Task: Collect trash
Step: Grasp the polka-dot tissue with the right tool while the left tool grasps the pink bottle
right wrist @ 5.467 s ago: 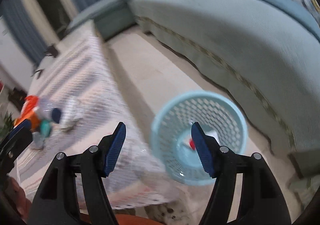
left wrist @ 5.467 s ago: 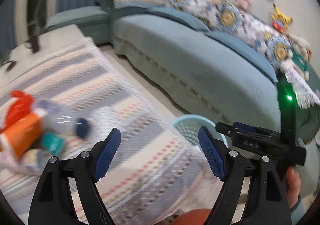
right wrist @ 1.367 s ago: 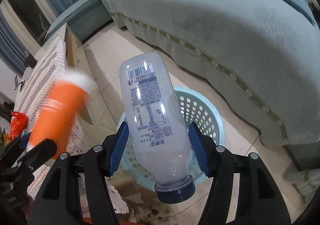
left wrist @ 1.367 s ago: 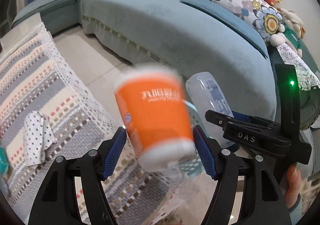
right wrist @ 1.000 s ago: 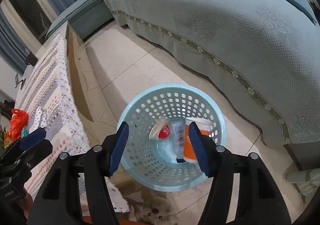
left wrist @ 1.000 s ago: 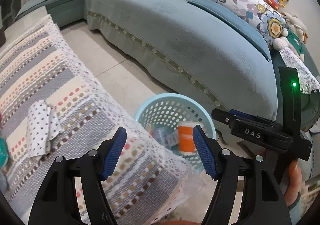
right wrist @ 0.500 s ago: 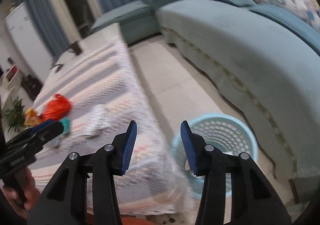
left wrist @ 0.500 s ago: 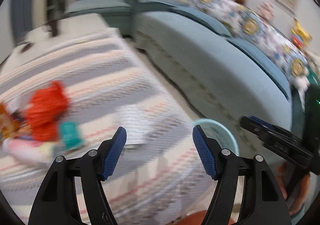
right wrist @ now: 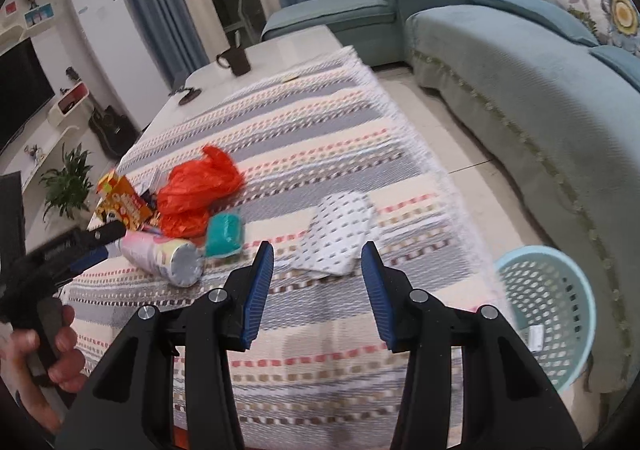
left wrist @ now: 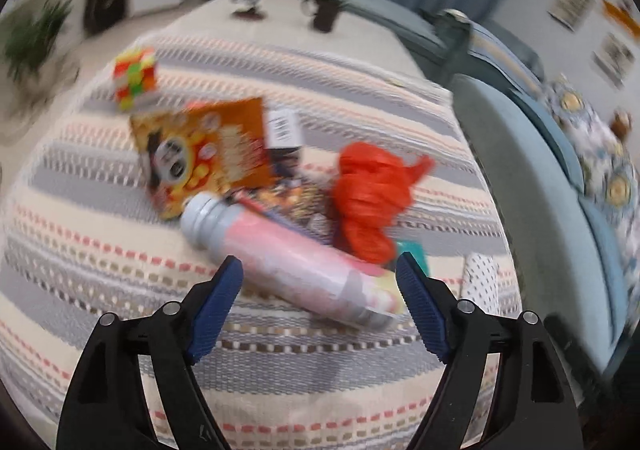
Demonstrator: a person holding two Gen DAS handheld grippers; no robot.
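Note:
Trash lies on the striped tablecloth (left wrist: pixel 120 250): a pink bottle (left wrist: pixel 288 262) on its side, an orange snack bag (left wrist: pixel 204 153), a crumpled red plastic bag (left wrist: pixel 372 197), a teal packet (right wrist: pixel 226 236) and a white dotted cloth (right wrist: pixel 340 234). My left gripper (left wrist: pixel 318 270) hovers just short of the pink bottle. Its jaws are opening and neither pad touches anything. My right gripper (right wrist: pixel 317 250) is open and empty, pointing at the dotted cloth. The light blue basket (right wrist: pixel 544 310) stands on the floor at the right, with a label scrap visible inside.
A colourful puzzle cube (left wrist: pixel 134 75) sits beyond the snack bag and a dark mug (right wrist: pixel 236 59) at the table's far end. The teal sofa (right wrist: pixel 540 89) runs along the right, past a strip of floor. A hand (right wrist: pixel 60 350) holds the left gripper.
The orange cup and clear bottle dropped into the basket. Both grippers then swung left from the basket to over the table's trash. The right jaws narrowed and the left widened.

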